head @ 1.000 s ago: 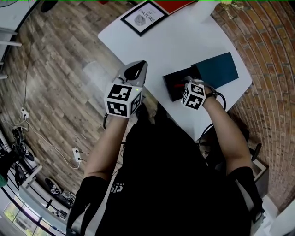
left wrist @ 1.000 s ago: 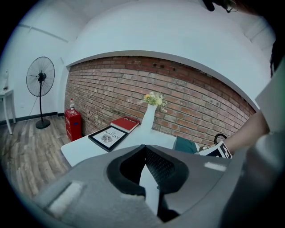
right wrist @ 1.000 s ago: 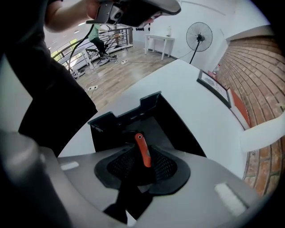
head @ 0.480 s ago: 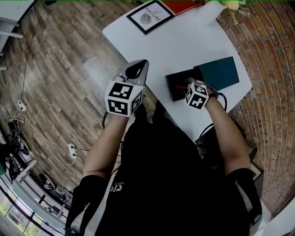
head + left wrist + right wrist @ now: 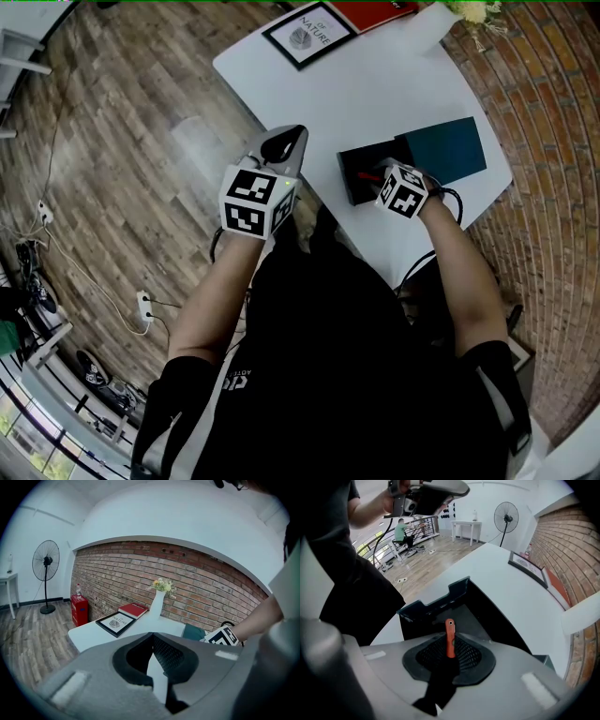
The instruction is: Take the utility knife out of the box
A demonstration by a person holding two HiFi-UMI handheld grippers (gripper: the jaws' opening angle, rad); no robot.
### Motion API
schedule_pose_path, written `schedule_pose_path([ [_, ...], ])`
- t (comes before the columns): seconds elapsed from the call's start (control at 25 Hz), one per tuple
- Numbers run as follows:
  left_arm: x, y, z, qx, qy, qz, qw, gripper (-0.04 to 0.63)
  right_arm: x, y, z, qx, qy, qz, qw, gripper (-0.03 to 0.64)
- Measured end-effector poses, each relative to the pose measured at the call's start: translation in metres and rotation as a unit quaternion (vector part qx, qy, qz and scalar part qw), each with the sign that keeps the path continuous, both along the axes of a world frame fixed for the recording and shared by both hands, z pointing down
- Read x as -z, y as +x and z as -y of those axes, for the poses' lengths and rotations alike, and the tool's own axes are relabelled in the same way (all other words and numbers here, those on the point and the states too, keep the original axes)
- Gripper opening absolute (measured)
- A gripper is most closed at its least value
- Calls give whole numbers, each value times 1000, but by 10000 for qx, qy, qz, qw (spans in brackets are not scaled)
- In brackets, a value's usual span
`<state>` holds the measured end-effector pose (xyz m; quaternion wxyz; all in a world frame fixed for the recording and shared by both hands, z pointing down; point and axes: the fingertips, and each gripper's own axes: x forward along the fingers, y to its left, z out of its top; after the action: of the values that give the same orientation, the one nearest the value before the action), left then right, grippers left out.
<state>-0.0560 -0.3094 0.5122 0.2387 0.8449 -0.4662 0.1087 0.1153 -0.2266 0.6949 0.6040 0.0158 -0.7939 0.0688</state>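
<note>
**Head view.** The right gripper (image 5: 382, 175) has stayed planted, pointing steeply down into the open black box (image 5: 352, 159) near the right edge of the white table (image 5: 375, 89). Its marker cube has barely shifted from where it was a second ago. A sliver of the red utility knife (image 5: 367, 175) shows inside the box, just left of the gripper tip. The teal lid (image 5: 448, 147) lies touching the box on its far right side. The left gripper (image 5: 284, 142) hangs off the table's left edge, over the wooden floor, taking no part.

**Left gripper view.** The left gripper's (image 5: 151, 638) jaws are pressed together with nothing between them. Beyond them are a framed print (image 5: 115, 623), a red book (image 5: 133, 610) and a white vase (image 5: 157, 604) on the far part of the table.

**Right gripper view.** This is where the change lies: the right gripper's (image 5: 449, 645) jaws have just been closing from wide apart. The orange-red handle of the utility knife (image 5: 449, 631) now stands between the mesh pads, which look to be bearing on both its flanks. Its holed end pokes out past them, above the box (image 5: 433, 603) floor.

So the grasp appears made, but the knife is still within the box walls. The lift out is the step still to do.
</note>
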Motion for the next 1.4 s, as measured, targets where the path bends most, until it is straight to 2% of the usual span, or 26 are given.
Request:
schedule_pose_path([
  [0.24,-8,6,-5,-99,-110,-21,9999,8,9,0,6,-205,90,143,9996,54],
  [0.4,-17,25,-12,-435,-327,-116,9985,8,21,1,11,-432,188,321,9984,54],
  [0.52,-16,43,-14,-743,-349,-140,9965,8,35,0,13,-606,286,496,9965,54],
  [0.68,-16,68,-16,-1199,-402,-142,9919,10,51,1,19,-838,456,714,9929,54],
  [0.72,-17,75,-18,-1319,-460,-149,9901,39,55,2,20,-894,492,774,9918,54],
  [0.84,-24,93,-22,-1594,-634,-154,9851,59,69,4,23,-1032,616,959,9881,54],
  [1.16,-22,121,-24,-1857,-666,-145,9802,61,96,7,28,-1337,796,1379,9781,54],
  [1.4,-11,140,-23,-2098,-862,-510,9726,100,129,-2,33,-1261,1137,1690,9709,54],
])
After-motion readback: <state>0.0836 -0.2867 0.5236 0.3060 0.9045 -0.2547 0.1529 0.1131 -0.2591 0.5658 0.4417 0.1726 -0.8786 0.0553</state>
